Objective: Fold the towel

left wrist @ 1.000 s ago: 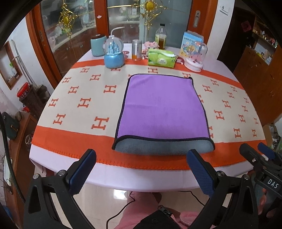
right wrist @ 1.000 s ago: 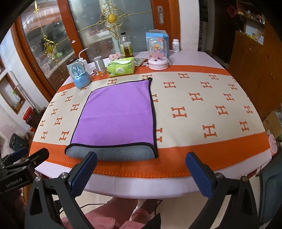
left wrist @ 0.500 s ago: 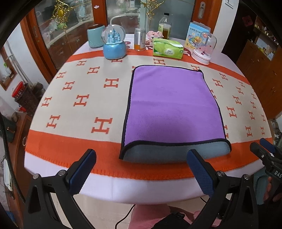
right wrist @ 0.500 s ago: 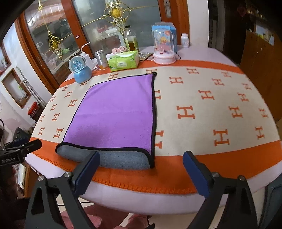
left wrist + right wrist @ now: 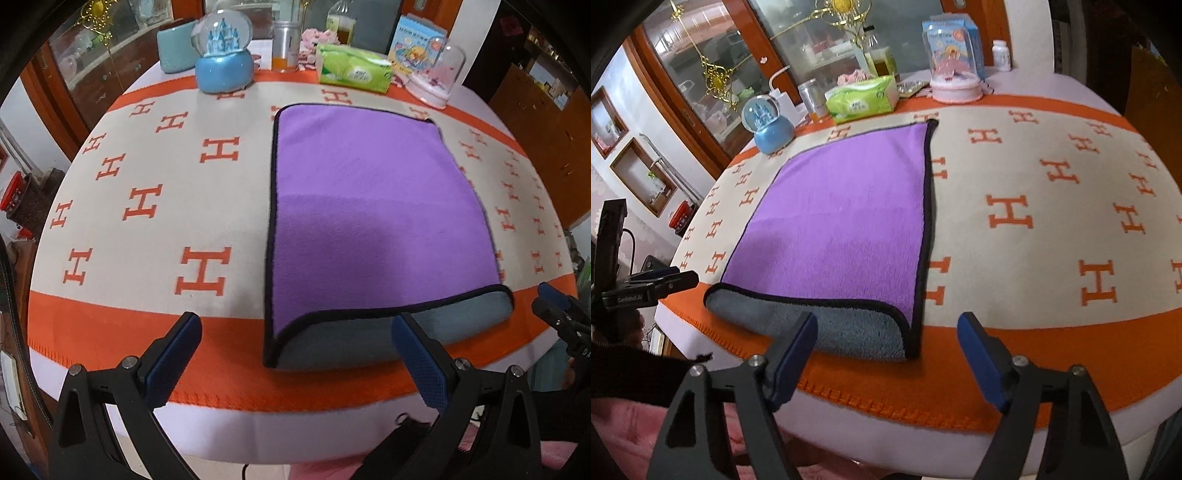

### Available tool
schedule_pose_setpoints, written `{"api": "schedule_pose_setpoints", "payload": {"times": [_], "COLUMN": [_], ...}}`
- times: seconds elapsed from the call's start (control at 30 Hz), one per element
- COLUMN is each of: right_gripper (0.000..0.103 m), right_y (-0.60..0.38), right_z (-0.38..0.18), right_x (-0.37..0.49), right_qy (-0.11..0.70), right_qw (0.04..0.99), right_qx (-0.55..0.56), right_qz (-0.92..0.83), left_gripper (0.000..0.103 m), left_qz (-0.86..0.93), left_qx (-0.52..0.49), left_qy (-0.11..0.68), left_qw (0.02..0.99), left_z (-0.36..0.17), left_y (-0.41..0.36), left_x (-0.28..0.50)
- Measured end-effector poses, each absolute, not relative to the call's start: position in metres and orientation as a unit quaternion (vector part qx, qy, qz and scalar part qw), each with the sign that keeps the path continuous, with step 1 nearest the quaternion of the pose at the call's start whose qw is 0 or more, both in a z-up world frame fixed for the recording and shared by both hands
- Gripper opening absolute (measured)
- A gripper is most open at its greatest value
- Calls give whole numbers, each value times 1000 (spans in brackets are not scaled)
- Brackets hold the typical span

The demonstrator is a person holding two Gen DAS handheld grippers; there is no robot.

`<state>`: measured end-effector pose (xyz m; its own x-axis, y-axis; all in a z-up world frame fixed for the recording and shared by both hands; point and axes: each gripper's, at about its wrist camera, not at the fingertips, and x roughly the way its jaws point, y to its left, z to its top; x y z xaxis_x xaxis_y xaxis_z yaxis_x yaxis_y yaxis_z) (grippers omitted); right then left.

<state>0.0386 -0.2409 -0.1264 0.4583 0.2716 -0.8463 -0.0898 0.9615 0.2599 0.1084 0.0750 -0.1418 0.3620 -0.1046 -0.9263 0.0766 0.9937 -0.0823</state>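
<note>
A purple towel [image 5: 373, 206] with black trim lies flat on the table, folded once, its grey underside showing at the near fold [image 5: 369, 339]. It also shows in the right wrist view [image 5: 846, 225]. My left gripper [image 5: 295, 354] is open and empty, just in front of the towel's near left corner. My right gripper [image 5: 886, 354] is open and empty, just in front of the towel's near right corner [image 5: 905, 343]. Neither gripper touches the towel.
The table has a cream and orange cloth [image 5: 147, 229] with H marks. Along its far edge stand a blue snow globe [image 5: 223, 55], a green tissue pack [image 5: 352, 70], a can [image 5: 284, 46], a bottle and a pink glass dome [image 5: 955, 70].
Both grippers have moved forward and down toward the near edge of the towel. The towel has not moved, and both grippers stay open.
</note>
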Motion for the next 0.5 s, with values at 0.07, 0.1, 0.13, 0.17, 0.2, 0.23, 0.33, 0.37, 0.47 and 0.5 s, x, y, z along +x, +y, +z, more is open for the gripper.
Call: {"api": "schedule_pose_setpoints", "payload": {"times": [0.07, 0.1, 0.13, 0.17, 0.2, 0.23, 0.33, 0.37, 0.47, 0.5], "right_gripper": [63, 58, 54, 53, 51, 48, 41, 40, 33, 32], "right_y": [-241, -241, -241, -241, -241, -242, -240, -240, -238, -237], "right_z": [-133, -136, -138, -141, -143, -145, -150, -151, -155, -155], "right_x": [42, 44, 45, 47, 48, 49, 53, 54, 55, 55], "right_qy": [520, 526, 528, 533, 535, 538, 546, 549, 554, 555], "right_qw": [842, 838, 836, 833, 831, 829, 824, 822, 819, 818], "right_qx": [92, 95, 97, 100, 101, 103, 103, 102, 99, 97], "right_qz": [107, 109, 110, 111, 112, 112, 113, 113, 115, 115], "left_gripper": [102, 102, 102, 102, 102, 102, 98, 98, 96, 93], "left_qz": [-55, -56, -58, -60, -62, -65, -74, -76, -81, -83], "left_qx": [-14, -15, -16, -16, -15, -13, -6, -4, -2, -3], "left_qy": [570, 575, 578, 581, 584, 586, 593, 595, 598, 599], "left_qw": [820, 816, 814, 812, 809, 807, 802, 800, 798, 796], "left_z": [-150, -154, -157, -160, -163, -166, -174, -176, -182, -183], "left_y": [78, 79, 80, 81, 81, 80, 79, 78, 78, 77], "left_x": [113, 115, 118, 119, 120, 121, 125, 125, 126, 126]}}
